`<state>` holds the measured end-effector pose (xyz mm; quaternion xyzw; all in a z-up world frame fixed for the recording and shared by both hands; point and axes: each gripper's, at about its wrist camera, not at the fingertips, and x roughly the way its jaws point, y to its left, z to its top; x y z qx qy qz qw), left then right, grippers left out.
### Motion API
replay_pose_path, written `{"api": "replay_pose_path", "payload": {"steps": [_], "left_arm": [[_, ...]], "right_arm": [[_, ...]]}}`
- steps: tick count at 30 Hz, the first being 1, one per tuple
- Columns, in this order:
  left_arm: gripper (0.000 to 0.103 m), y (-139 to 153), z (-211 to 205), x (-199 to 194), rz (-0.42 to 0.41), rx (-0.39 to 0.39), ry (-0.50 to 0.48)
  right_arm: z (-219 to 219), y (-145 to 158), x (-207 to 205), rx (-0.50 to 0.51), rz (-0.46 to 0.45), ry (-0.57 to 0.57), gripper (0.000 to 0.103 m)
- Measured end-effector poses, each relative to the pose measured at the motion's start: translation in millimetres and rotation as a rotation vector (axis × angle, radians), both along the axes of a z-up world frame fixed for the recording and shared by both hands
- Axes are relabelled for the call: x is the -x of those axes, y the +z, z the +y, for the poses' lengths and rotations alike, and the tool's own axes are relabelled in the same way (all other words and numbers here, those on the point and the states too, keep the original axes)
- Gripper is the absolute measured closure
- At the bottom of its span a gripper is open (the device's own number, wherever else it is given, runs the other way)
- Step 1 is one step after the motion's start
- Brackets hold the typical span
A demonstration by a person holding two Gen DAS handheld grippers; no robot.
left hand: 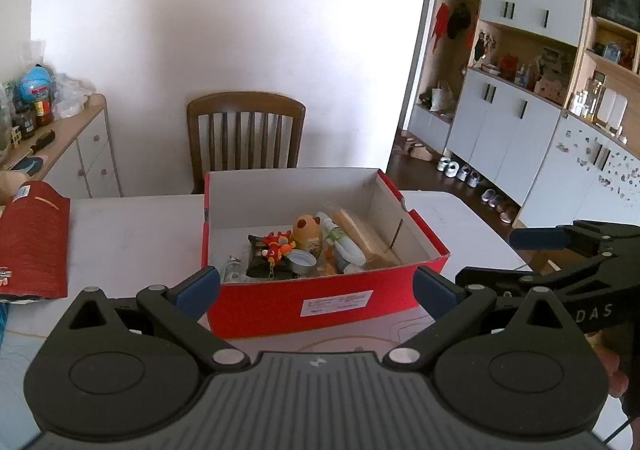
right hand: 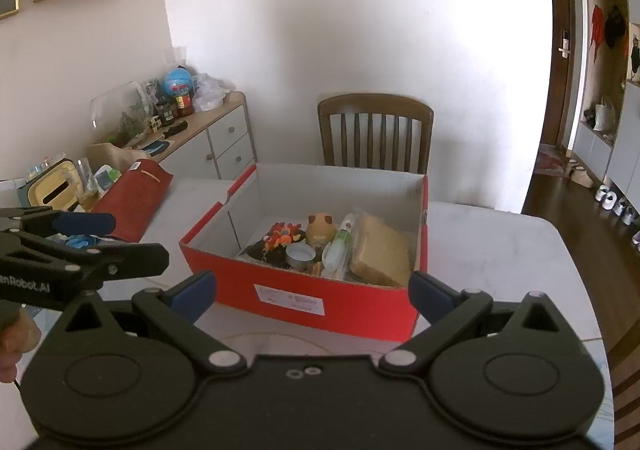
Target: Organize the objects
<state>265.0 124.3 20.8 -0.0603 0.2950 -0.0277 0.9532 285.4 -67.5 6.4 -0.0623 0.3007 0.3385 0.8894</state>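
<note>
A red box (left hand: 336, 300) stands open on the white table (left hand: 132, 234); it also shows in the right wrist view (right hand: 304, 300). Inside lie a red dragon toy (left hand: 276, 244), a yellow round toy (left hand: 307, 231), a tin lid (left hand: 302, 260), a white tube (left hand: 344, 242) and a wrapped tan slab (left hand: 368, 238). My left gripper (left hand: 316, 292) is open and empty, just in front of the box. My right gripper (right hand: 312, 296) is open and empty, in front of the box from the right. The red lid (left hand: 34, 246) lies left of the box.
A wooden chair (left hand: 246, 138) stands behind the table. A sideboard (right hand: 208, 142) with jars and bags is at the left. Cabinets and shoes (left hand: 500, 138) line the right wall. The table's right edge (right hand: 576, 270) drops to a wooden floor.
</note>
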Motion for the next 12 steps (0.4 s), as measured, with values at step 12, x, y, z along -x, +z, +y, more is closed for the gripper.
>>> {"api": "replay_pose_path", "payload": {"steps": [12], "left_arm": [[0.000,-0.9,-4.6,4.7,-0.008,-0.023,0.032]], "right_arm": [[-4.4,-1.1,12.5,0.007,0.000,0.021,0.001]]}}
